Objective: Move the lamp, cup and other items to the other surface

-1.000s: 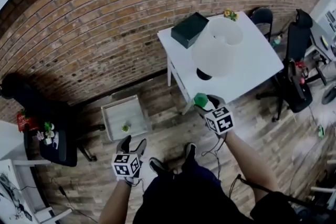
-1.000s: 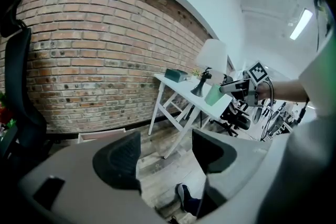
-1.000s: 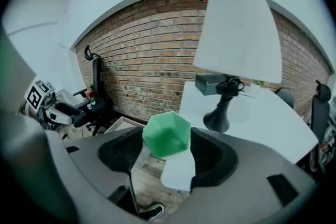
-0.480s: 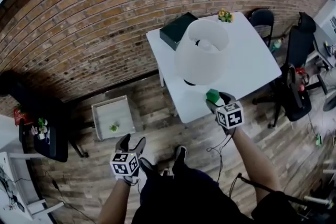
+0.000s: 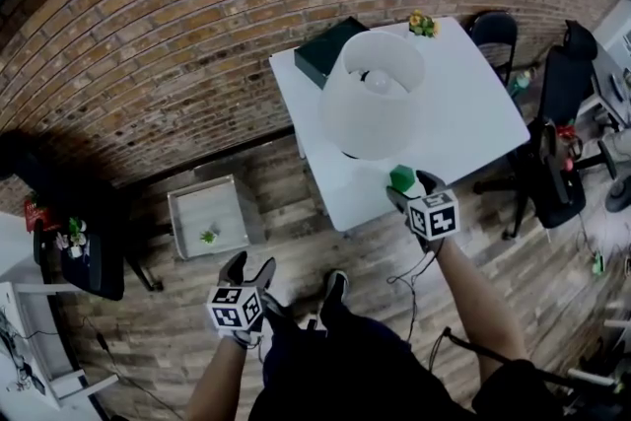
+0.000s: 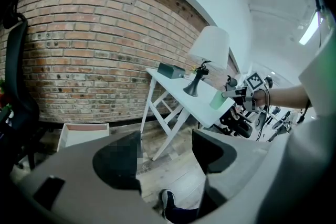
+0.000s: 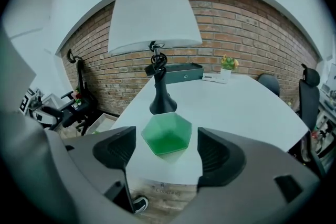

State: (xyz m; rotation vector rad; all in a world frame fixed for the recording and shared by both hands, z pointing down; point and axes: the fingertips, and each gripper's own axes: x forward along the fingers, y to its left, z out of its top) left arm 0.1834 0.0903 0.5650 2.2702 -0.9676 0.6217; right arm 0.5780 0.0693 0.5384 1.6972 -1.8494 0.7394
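Two task items stand on the white table (image 5: 473, 113). The lamp (image 5: 370, 94) sits a little in from the near edge, probably so that its base is safely supported. The green cup (image 5: 401, 177) stands in front of that base, right at the near edge. The right gripper (image 5: 411, 187) has just been opening its jaws, apparently to release the cup, which now stands untouched between them. The left gripper (image 5: 249, 263) hangs spread and empty, free for the next item.

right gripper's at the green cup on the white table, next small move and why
Probably draw the right gripper straight back. Its jaws have just been opening and stand clear of the green cup, which rests on the white table near its edge, before the lamp. Swinging sideways could knock it off.
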